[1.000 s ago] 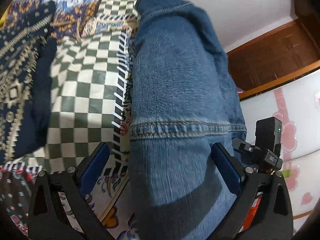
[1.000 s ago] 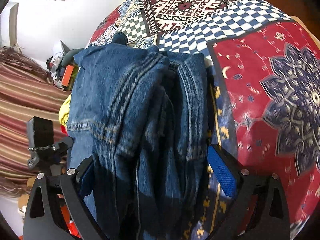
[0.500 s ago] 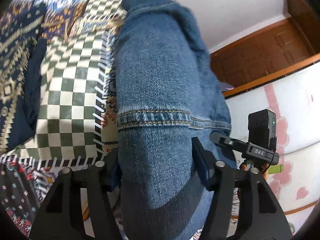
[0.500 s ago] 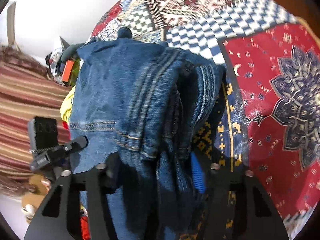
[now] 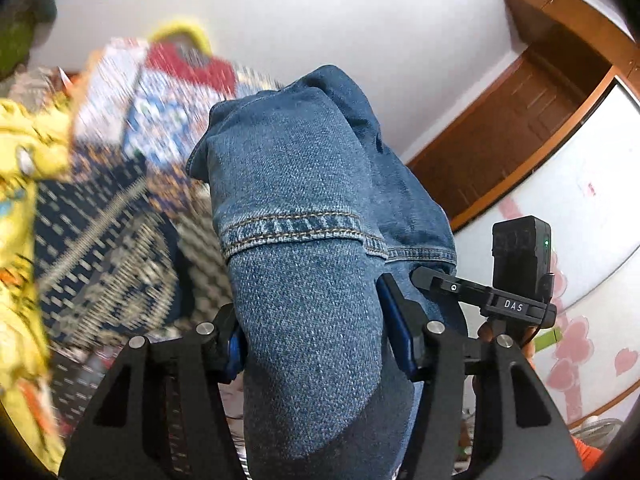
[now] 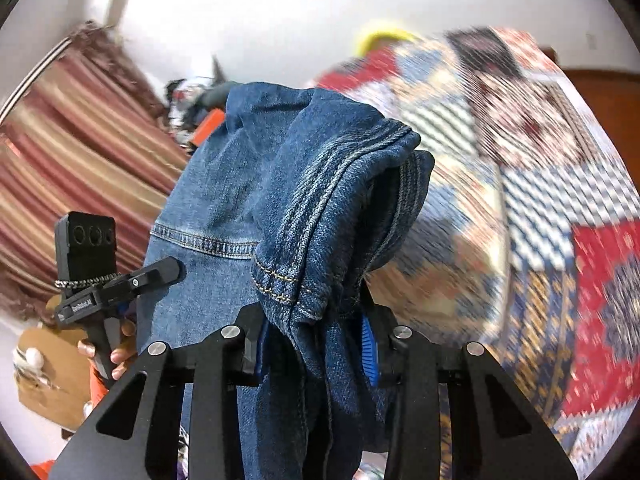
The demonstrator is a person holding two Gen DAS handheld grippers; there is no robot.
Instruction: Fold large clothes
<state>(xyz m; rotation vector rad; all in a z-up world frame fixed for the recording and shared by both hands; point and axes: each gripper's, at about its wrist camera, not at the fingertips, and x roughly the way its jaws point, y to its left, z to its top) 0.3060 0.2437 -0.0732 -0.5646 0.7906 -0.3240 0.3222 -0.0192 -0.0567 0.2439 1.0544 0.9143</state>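
Folded blue jeans (image 5: 288,168) hang lifted above the patterned bedspread (image 5: 100,220). My left gripper (image 5: 314,320) is shut on one thick folded end, its blue pads pressed into the denim on both sides. In the right wrist view the jeans (image 6: 240,184) bunch at a stitched hem, and my right gripper (image 6: 314,340) has its jaws still closing on that bunch, pads squeezing the cloth. The denim spans between the two grippers. A hand (image 6: 116,344) holding the other gripper shows at the left edge.
The quilted bedspread (image 6: 540,200) lies below, blurred by motion. Yellow cloth (image 5: 16,200) sits at the left. A striped curtain (image 6: 80,140) hangs left, a wooden door (image 5: 520,120) and a white cupboard with pink hearts (image 5: 580,200) stand right.
Both grippers went from wide open around the jeans to closed on them. Both then rose and tilted up, lifting the jeans off the bedspread.
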